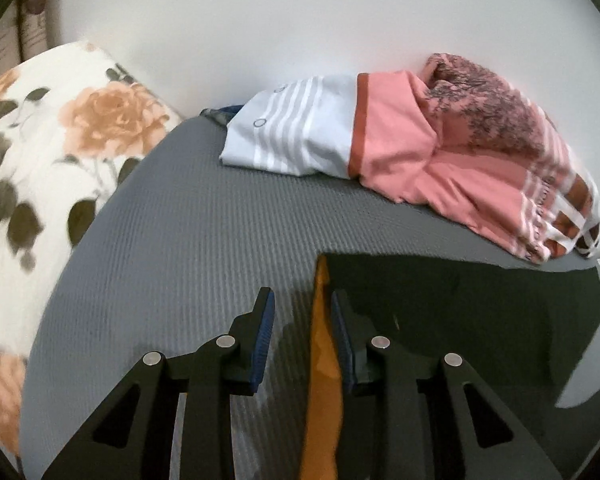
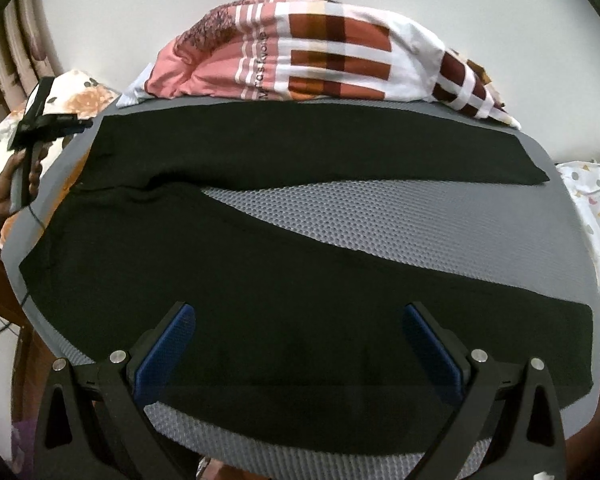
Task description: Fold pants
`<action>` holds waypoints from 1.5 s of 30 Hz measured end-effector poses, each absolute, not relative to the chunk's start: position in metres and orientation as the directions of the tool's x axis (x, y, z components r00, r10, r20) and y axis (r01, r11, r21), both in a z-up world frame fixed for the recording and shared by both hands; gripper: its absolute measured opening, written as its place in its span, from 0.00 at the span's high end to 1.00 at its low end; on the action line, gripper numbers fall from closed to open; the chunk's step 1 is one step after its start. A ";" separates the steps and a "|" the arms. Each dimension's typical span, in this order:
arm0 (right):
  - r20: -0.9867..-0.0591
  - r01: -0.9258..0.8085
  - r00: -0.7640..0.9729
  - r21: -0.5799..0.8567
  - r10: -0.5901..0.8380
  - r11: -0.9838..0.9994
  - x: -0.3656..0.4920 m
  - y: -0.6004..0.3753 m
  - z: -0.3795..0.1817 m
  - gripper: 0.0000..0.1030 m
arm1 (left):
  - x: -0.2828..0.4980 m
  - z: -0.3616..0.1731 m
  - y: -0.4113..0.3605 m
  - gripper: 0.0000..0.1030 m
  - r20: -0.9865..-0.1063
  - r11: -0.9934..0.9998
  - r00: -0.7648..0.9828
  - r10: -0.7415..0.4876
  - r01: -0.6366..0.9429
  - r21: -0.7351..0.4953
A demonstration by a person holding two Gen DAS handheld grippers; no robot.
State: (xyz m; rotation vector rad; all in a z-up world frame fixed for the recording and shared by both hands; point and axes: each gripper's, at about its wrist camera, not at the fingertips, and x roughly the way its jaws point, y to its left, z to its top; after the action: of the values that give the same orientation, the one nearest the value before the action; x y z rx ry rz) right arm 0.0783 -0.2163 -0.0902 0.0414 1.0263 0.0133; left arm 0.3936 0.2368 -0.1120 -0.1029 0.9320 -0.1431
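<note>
Black pants [image 2: 260, 280] lie flat on a grey mat [image 2: 380, 216], waist to the left, the two legs spread apart toward the right. My right gripper [image 2: 300, 320] is wide open, just above the near leg by the mat's front edge. My left gripper [image 1: 302, 300] is open at the waist end; an orange strip [image 1: 322, 360] of the waist's inner side stands between its fingers, against the right pad. The pants [image 1: 460, 320] spread to its right. The left gripper also shows in the right wrist view [image 2: 40, 120], held at the mat's far left corner.
A bundle of pink, white and brown striped bedding [image 2: 320, 56] lies along the mat's far edge, also in the left wrist view [image 1: 420, 140]. A floral pillow [image 1: 52, 152] sits to the left. White patterned cloth [image 2: 592, 220] lies to the right. A white wall is behind.
</note>
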 end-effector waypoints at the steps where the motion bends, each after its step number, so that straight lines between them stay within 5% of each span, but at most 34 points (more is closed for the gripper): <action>1: -0.859 0.005 0.511 0.042 0.033 0.999 0.082 -0.215 -0.093 0.00 | 0.398 -0.114 0.237 0.70 -0.786 0.980 0.586 -0.198 0.102 -0.170; 4: -0.872 -0.008 0.487 0.040 0.039 0.999 0.093 -0.210 -0.102 0.00 | 0.413 -0.124 0.235 0.70 -0.780 0.962 0.564 -0.272 0.165 -0.216; 13: -0.890 -0.023 0.453 0.051 0.056 0.998 0.107 -0.199 -0.120 0.00 | 0.441 -0.156 0.211 0.70 -0.852 0.964 0.467 -0.238 0.218 -0.150; 19: -0.877 -0.047 0.476 0.051 0.067 0.998 0.118 -0.191 -0.114 0.00 | 0.419 -0.135 0.220 0.62 -0.786 0.971 0.583 -0.208 0.220 -0.094; 21: -0.873 -0.060 0.482 0.050 0.072 0.997 0.119 -0.189 -0.113 0.00 | 0.421 -0.136 0.230 0.56 -0.796 0.973 0.569 -0.208 0.200 -0.112; 32: -0.880 -0.079 0.463 0.082 0.109 0.994 0.122 -0.181 -0.124 0.00 | 0.434 -0.165 0.210 0.54 -0.851 0.952 0.440 -0.286 0.232 -0.200; 38: -0.866 -0.086 0.484 0.098 0.128 0.991 0.128 -0.177 -0.117 0.00 | 0.424 -0.159 0.229 0.88 -0.807 0.952 0.506 -0.305 0.151 -0.265; 45: -0.856 -0.099 0.497 0.106 0.142 0.989 0.135 -0.172 -0.112 0.00 | 0.391 -0.134 0.221 0.93 -0.734 0.956 0.616 -0.285 0.130 -0.262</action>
State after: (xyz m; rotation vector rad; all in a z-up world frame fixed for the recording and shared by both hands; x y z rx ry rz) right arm 0.1352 -0.1723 -0.1125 0.0447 1.0410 0.1459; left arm 0.3914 0.2215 -0.1340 -0.1901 0.8757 -0.2402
